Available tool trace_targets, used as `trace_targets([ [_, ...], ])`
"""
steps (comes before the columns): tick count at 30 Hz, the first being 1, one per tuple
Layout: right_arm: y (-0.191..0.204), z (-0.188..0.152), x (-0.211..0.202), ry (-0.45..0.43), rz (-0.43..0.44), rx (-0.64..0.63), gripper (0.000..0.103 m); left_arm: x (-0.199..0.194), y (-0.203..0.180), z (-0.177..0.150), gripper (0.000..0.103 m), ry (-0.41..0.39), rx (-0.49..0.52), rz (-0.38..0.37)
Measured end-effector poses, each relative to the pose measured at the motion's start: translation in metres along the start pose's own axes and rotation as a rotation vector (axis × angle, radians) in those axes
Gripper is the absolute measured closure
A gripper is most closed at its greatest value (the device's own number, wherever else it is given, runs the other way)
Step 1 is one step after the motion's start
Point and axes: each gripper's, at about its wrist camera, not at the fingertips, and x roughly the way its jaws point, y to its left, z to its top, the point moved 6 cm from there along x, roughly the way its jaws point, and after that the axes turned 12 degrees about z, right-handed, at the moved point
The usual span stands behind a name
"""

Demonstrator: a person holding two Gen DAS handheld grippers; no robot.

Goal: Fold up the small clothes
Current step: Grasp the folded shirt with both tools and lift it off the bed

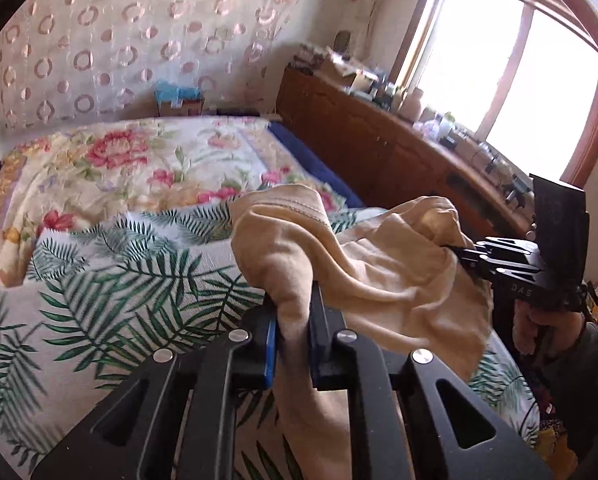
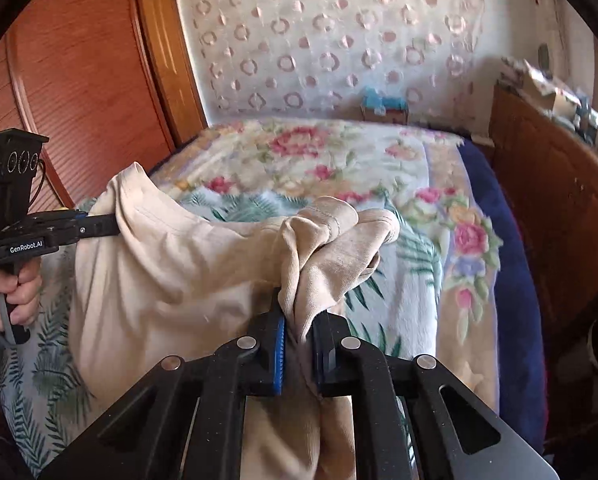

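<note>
Grippers (image 1: 293, 320) (image 2: 299, 320) pinching sideways-stretched beige garment (image 1: 379, 264)

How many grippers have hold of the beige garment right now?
2. The left gripper pinches one bunched part of the beige garment; the right gripper clamps another, so it hangs between them above the bed.

Garment (image 1: 379, 264) between both tongs, above bed (image 1: 111, 264); cabinet (image 1: 379, 140) right.

left tool (image 1: 293, 344) clamped, right tool (image 2: 299, 350) clamped
</note>
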Motion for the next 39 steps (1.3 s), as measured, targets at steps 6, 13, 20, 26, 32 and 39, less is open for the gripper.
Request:
trace_targets([
  [6,0.050,0.030,-0.004,-0.066,0.062,-0.106,0.093,-0.057,0.036,0.002,0.090,-0.104,-0.039,0.056],
  [13,0.120,0.068,0.045,-0.070,0.164,-0.235,0.093,-0.113,0.120,-0.031,0.090,-0.169,-0.146,0.199],
  [20,0.207,0.118,0.139,-0.033,0.280,-0.404,0.093,-0.157,0.203,-0.086,0.090,-0.206,-0.305,0.376],
  [26,0.275,0.145,0.228,0.027,0.331,-0.548,0.093,-0.165,0.252,-0.132,0.090,-0.189,-0.447,0.485],
  [32,0.316,0.170,0.288,0.090,0.342,-0.646,0.093,-0.169,0.268,-0.160,0.090,-0.195,-0.532,0.527],
  [39,0.335,0.178,0.319,0.157,0.386,-0.613,0.091,-0.164,0.283,-0.186,0.090,-0.130,-0.598,0.576],
])
